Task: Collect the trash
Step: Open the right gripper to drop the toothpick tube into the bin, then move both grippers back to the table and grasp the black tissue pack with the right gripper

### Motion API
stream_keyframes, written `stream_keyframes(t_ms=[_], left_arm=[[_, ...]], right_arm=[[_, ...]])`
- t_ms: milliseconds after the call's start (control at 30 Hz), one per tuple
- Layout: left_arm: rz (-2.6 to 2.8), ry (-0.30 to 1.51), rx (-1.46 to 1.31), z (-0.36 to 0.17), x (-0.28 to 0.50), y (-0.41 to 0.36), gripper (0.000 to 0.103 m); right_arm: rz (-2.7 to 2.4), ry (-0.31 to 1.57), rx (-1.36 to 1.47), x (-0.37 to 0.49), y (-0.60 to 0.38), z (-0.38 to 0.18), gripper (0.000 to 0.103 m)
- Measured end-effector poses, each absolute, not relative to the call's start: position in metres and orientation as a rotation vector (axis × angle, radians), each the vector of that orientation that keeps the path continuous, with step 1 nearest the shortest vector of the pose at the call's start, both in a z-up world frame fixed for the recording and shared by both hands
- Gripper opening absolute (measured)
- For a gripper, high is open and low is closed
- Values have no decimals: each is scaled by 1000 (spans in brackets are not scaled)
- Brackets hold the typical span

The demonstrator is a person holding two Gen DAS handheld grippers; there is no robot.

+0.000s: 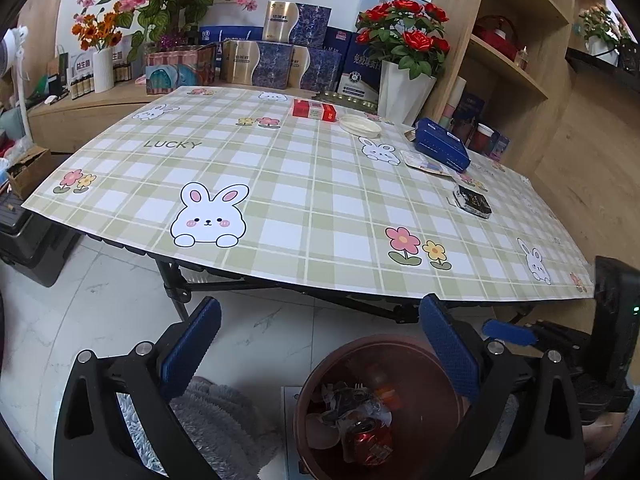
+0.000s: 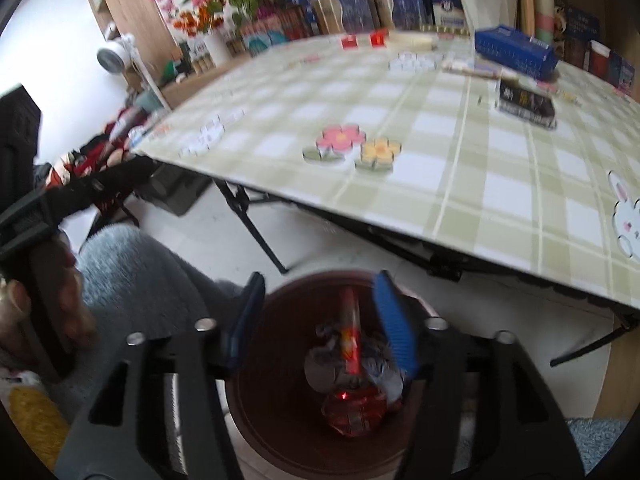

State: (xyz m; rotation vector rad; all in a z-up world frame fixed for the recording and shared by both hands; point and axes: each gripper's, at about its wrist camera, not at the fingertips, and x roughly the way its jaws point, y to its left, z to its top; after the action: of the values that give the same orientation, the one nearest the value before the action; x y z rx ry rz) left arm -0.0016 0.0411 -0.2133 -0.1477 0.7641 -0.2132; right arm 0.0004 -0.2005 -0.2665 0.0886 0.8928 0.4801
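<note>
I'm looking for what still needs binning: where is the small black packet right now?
The black packet lies on the table near its right edge in the left wrist view, in front of the blue box and beside a flat wrapper.

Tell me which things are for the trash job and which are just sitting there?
For the job:
- brown bin
- red wrapper dropping into it
- black packet
- blue box
- red box

Just there:
- rose vase
- gift boxes
- shelves

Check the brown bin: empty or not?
Not empty. The brown bin holds crumpled paper and a red wrapper.
</note>
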Motion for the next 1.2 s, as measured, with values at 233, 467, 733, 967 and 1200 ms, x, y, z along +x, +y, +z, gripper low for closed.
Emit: stream_keyframes(t_ms=[233,467,733,967,1200], left_arm=[[-216,775,-144,-215,0,39,97],[-218,782,-125,-216,0,36,97],[-205,805,-115,-220,4,34,97],[-194,838,-94,-226,9,29,97],[-183,865,-87,-229,15,27,97]], right_arm=[[357,787,133,-11,-236,-241,96],[81,707,150,-5,-282,-230,97],[2,723,222,-1,-318,-245,97],[28,719,244,-2,-318,-251,97],[71,738,288,13,-327,-254,97]])
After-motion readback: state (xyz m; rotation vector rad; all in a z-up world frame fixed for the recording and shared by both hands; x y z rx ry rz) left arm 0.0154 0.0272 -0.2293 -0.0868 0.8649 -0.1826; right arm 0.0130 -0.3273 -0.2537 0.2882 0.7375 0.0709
